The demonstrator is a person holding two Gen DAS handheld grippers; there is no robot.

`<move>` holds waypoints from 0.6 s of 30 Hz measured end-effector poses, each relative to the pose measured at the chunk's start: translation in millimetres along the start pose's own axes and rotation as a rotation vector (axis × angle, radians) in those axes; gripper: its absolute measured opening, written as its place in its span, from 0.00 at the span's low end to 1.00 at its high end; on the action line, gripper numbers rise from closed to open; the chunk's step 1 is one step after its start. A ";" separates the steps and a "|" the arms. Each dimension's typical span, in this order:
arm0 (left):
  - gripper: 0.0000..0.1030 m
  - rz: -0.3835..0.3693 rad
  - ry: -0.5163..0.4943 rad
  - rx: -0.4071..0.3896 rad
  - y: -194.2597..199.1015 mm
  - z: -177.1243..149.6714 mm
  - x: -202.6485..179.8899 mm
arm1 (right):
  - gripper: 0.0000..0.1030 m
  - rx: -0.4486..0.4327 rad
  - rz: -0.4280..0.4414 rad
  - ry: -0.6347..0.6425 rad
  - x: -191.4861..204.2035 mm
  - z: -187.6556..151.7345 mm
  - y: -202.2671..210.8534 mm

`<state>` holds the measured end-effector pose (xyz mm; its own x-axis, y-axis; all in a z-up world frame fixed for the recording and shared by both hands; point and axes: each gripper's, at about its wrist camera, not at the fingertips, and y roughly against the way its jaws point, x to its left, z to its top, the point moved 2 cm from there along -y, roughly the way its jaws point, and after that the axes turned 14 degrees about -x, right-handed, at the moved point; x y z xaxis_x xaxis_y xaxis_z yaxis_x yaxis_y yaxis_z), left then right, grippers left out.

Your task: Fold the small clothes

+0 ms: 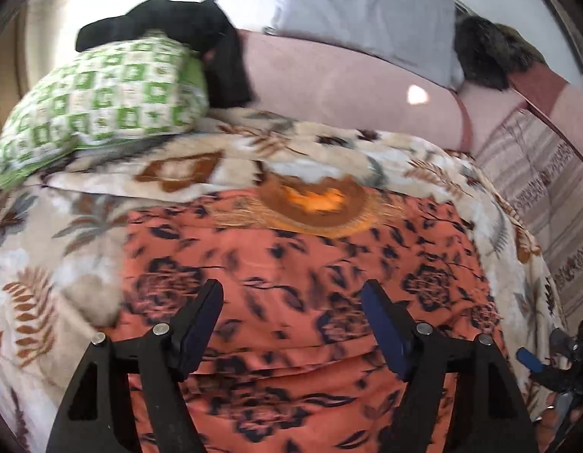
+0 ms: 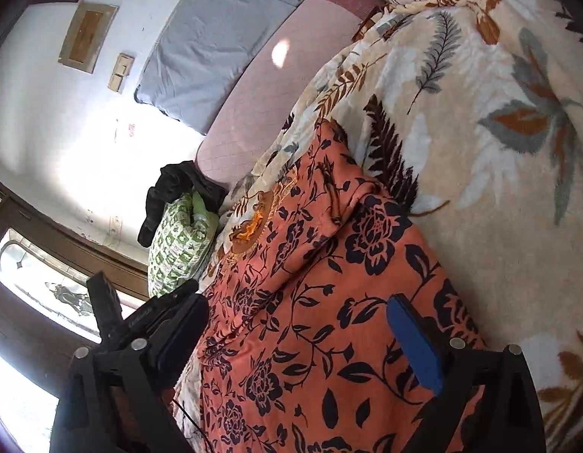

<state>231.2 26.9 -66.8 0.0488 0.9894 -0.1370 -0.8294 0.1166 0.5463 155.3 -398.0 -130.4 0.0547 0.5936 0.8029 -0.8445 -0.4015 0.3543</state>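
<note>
- At far left of the left wrist view, bright window light washes out the wall; in the right wrist view a dark wood-framed window (image 2: 46, 283) sits low on the left.
- On the pale wall (image 2: 65, 120) in the right wrist view hang one framed picture (image 2: 85, 36) and one pair of switch plates (image 2: 121, 71).
- One green-and-white patterned pillow (image 1: 99, 102) lies at the left of the bed, with one black garment (image 1: 167, 26) draped over its top.
- One cream blanket (image 1: 53, 234) printed with brown and grey leaves covers the bed; the bed is what carries the work.
- One orange floral garment (image 1: 291, 283) with dark flowers and an embroidered neckline (image 1: 314, 207) lies spread flat on the blanket, in the middle of both views.
- The left tool (image 1: 291, 324) hangs over the garment with its two fingers spread wide, nothing between them.
- The right tool (image 2: 306, 336) is also over the garment, its two fingers wide apart and empty; one blue pad (image 2: 414, 343) shows clearly.
- Behind the blanket runs one pink bolster (image 1: 348, 79), with one grey pillow (image 1: 367, 11) leaning above it.
- One dark furry item (image 1: 484, 53) sits right of the grey pillow; I cannot tell what it is.
- At far right, a striped bedcover (image 1: 533, 188) lies beside the blanket.
- At the lower right edge of the left wrist view, part of the right tool shows, blurred.
</note>
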 end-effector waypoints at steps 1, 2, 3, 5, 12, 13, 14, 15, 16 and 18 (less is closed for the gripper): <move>0.74 0.036 0.002 -0.007 2.4 -2.6 19.7 | 0.94 0.014 -0.008 0.015 4.5 0.8 -6.8; 0.74 0.069 0.012 -0.002 1.4 -5.7 39.0 | 0.94 0.026 -0.014 0.045 11.6 3.5 -13.7; 0.74 0.088 0.035 0.008 -1.0 -10.7 56.4 | 0.94 0.042 -0.015 0.078 19.9 9.6 -23.8; 0.74 0.094 0.096 0.033 -6.2 -22.8 84.9 | 0.94 0.068 -0.020 0.136 33.4 27.4 -49.5; 0.74 0.030 0.183 0.048 -27.6 -53.0 107.6 | 0.74 0.273 -0.350 0.411 33.0 59.3 -176.7; 0.74 0.025 0.181 0.060 -32.2 -57.1 108.3 | 0.70 0.309 -0.377 0.439 30.2 54.4 -187.9; 0.74 0.032 0.175 0.082 -37.0 -61.7 109.6 | 0.54 0.343 -0.418 0.488 27.2 48.0 -196.3; 0.74 0.041 0.175 0.101 -41.9 -66.6 111.8 | 0.43 0.373 -0.476 0.547 22.8 40.9 -201.5; 0.74 0.036 0.176 0.094 -42.5 -69.2 113.1 | 0.30 0.380 -0.507 0.603 24.9 36.8 -203.1; 0.74 0.042 0.161 0.087 -40.6 -68.0 110.9 | 0.04 0.341 -0.529 0.712 43.7 37.9 -196.6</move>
<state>232.4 126.0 -160.4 -0.0802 0.9677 -0.2390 -0.7774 0.0893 0.6227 343.9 -319.5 -146.8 -0.0470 0.9972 0.0579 -0.5960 -0.0745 0.7995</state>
